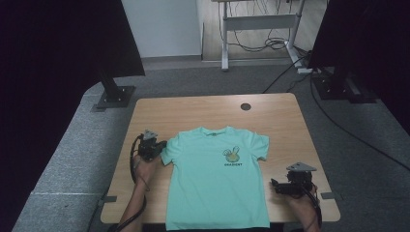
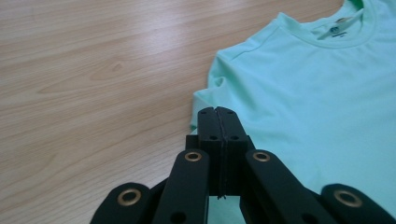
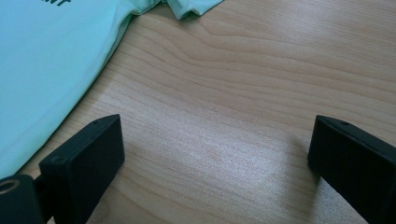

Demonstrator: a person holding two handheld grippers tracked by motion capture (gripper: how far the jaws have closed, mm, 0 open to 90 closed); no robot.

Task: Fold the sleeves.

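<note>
Closest to us, the left gripper (image 2: 218, 114) has its jaws pressed together, nothing visibly caught between them, tips at the near sleeve edge of the mint T-shirt (image 1: 217, 179). We note the right gripper (image 3: 215, 158) spread wide over bare table (image 3: 243, 93); shirt hem just beside one jaw, apart.

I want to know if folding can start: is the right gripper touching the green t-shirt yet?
Apart. In the right gripper view, the right gripper has open jaws over bare table, and the t-shirt edge lies clear of them.
</note>
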